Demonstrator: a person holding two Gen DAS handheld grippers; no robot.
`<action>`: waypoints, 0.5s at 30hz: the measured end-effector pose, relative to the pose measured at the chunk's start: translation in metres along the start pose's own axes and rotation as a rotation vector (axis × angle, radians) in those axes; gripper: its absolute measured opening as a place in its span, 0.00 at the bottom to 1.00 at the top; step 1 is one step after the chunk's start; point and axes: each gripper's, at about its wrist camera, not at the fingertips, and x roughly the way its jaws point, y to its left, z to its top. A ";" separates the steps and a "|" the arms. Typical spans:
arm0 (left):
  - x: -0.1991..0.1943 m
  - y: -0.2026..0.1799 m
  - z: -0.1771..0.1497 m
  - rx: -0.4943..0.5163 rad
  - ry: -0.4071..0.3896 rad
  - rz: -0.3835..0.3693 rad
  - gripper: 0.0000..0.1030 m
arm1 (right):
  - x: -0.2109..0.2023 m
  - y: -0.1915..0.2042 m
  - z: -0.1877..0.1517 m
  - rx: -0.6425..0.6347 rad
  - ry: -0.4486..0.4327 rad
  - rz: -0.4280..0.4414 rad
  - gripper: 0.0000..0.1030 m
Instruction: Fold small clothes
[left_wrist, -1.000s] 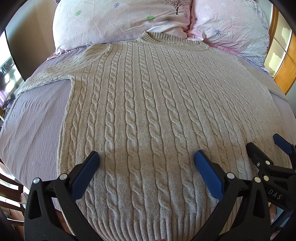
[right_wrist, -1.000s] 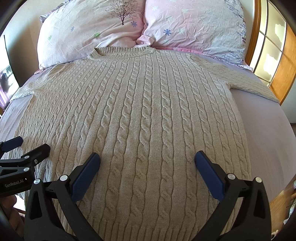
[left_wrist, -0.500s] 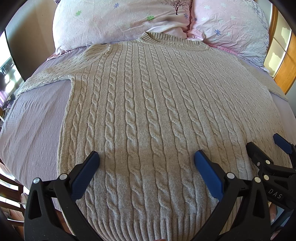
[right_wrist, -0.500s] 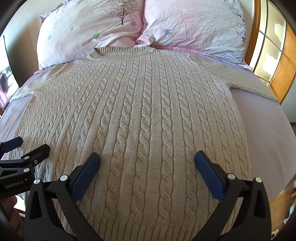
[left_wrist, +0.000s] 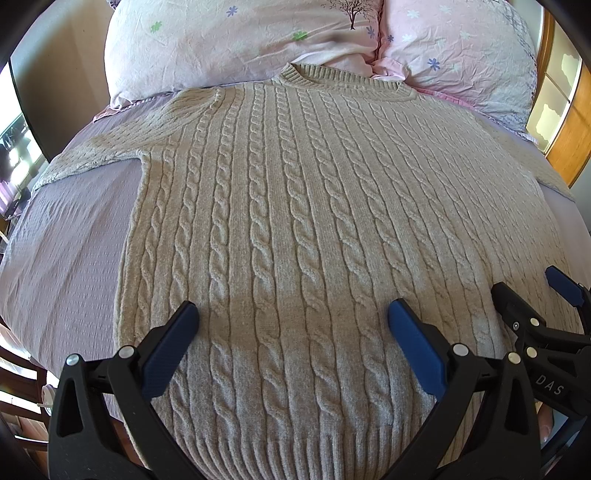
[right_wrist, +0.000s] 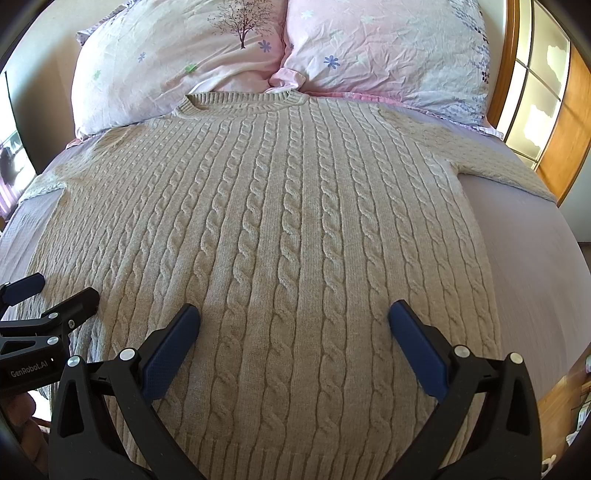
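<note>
While sweater lies flat, left tool, right tool gape above hem.

- A home bedroom.
- A bed with a lilac textured sheet fills the view.
- Two crumpled pink flower-printed pillows lie at its head.
- A wooden-framed paned window stands to the right.
- A beige cable-knit sweater lies spread flat on the bed.

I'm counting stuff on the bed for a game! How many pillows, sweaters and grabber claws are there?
Pillows: 2, one beside the other
Sweater: 1
Grabbers: 2, left gripper and right gripper, both open
Total: 5
</note>
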 end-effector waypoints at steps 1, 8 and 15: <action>0.000 0.000 0.000 0.000 0.000 0.000 0.98 | 0.000 0.000 0.000 0.000 0.000 0.000 0.99; -0.001 -0.001 0.002 0.004 0.012 -0.002 0.98 | -0.001 0.001 0.002 -0.002 -0.001 0.000 0.99; 0.002 -0.001 0.002 0.005 0.008 -0.001 0.98 | -0.003 0.000 -0.001 -0.014 -0.019 0.010 0.99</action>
